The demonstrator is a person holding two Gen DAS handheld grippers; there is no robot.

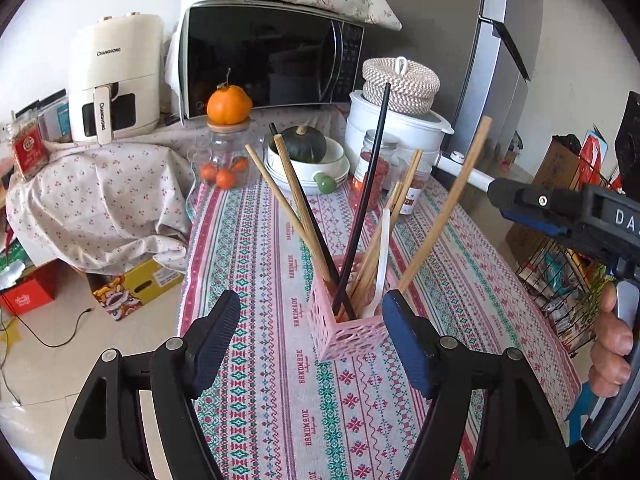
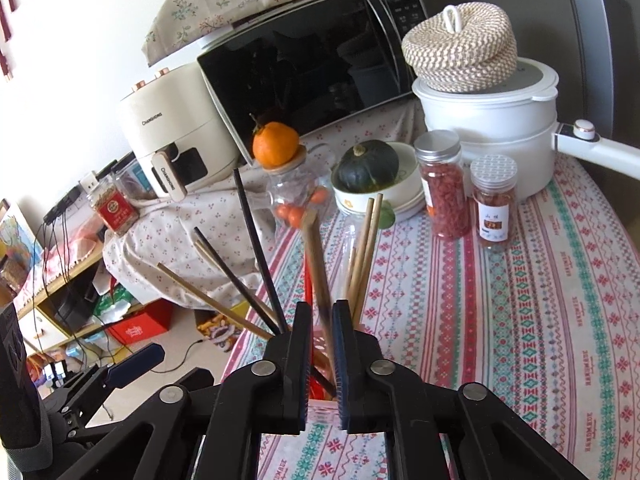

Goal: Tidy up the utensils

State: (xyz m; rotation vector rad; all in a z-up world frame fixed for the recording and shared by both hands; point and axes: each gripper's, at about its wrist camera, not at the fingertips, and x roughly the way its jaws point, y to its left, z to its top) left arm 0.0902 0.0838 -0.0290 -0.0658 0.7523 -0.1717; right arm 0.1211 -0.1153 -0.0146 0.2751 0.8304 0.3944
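Right gripper (image 2: 322,364): jaws a narrow gap apart, a wooden chopstick (image 2: 318,264) running up between them. Whether the pads press on it or have let go I cannot tell from the right wrist view; the stick looks slightly blurred. In the left wrist view the right gripper sits at the right edge, hand (image 1: 612,344) wrapped on its grip, and the tan stick there leans from the holder up toward its nose.

Left gripper (image 1: 312,344): jaws wide, nothing held. Its pads flank the pink holder (image 1: 352,332) at lower centre of frame, the right pad close to the holder's corner, contact unclear.

Holder stands upright on the patterned tablecloth (image 1: 280,400), near the table's left edge. Inside: several wooden chopsticks, two black ones (image 1: 370,196), a white plastic spoon (image 1: 382,256), all fanned out.

Handling, my guess: chopsticks are light, stiff and thin, and smooth enough to slide or pivot in the pads; take them mid-shaft or lower, squarely across the pads. The holder is light perforated plastic and top-heavy with long sticks leaning out, so it tips easily; brace it by the side walls low down.

Pose: both grippers point forward and down over the table, left one lower and in front of the holder, right one over its top.
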